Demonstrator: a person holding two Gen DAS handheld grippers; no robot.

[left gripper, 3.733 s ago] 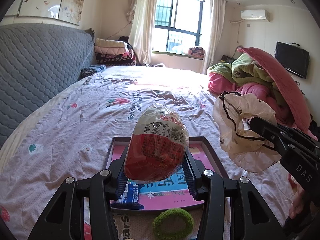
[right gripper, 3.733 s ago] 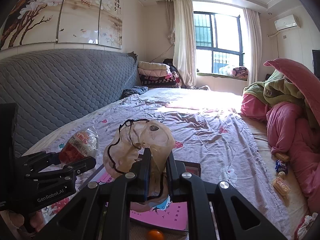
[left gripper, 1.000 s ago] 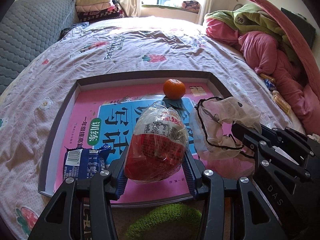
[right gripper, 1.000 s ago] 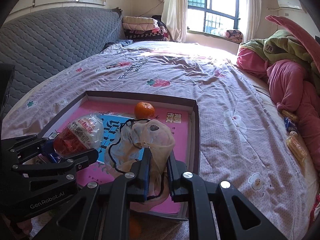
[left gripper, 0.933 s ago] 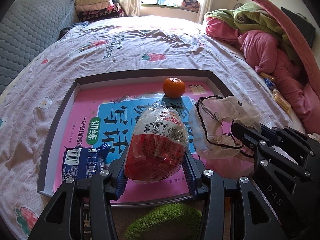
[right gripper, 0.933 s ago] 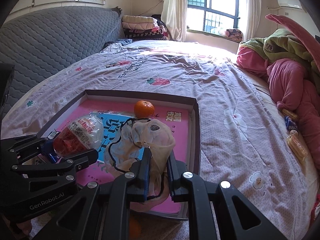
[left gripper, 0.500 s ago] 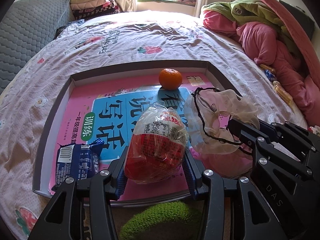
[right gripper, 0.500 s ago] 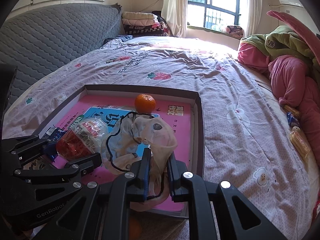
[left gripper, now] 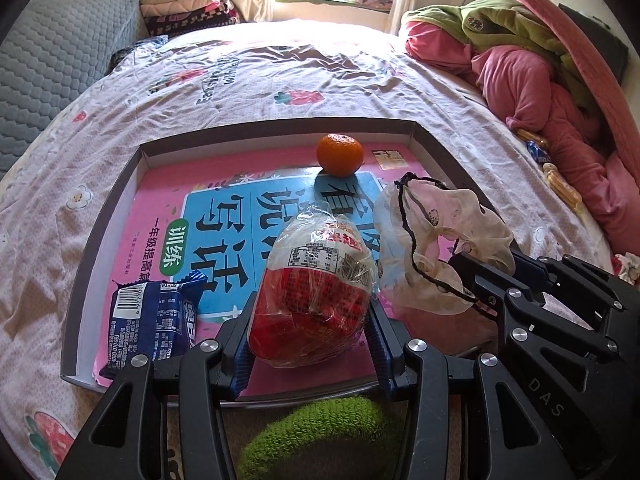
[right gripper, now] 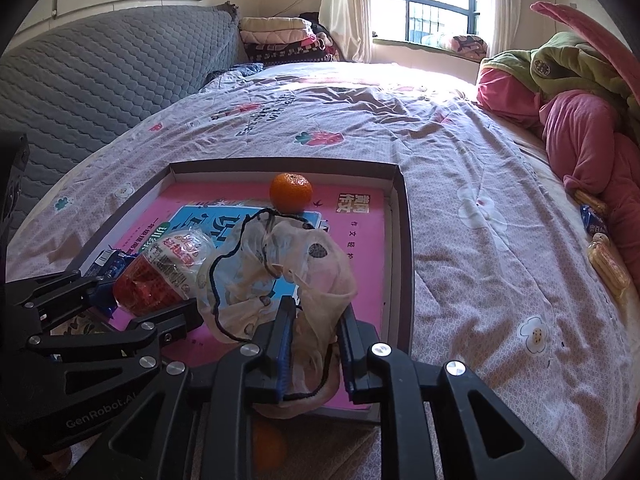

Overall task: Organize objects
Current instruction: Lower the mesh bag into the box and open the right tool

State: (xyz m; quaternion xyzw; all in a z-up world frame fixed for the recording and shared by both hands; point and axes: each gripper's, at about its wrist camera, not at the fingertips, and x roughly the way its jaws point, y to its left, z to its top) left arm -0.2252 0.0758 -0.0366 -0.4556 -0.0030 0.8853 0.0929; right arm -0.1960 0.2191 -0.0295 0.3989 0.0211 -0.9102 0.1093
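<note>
Placing step: the crumpled translucent beige pouch with black drawstring is being released over the shallow grey cardboard tray as the right gripper is opened, fabric between its fingers; the red clear-wrapped snack packet is clamped in the left gripper above the tray; lowering and release are judged next.

A bed with a flower-printed sheet fills the room; a grey quilted headboard lines its left edge, folded blankets sit at the far corner, pink and green bedding heaps along the right edge

Tray's left clear, orange blocking back
</note>
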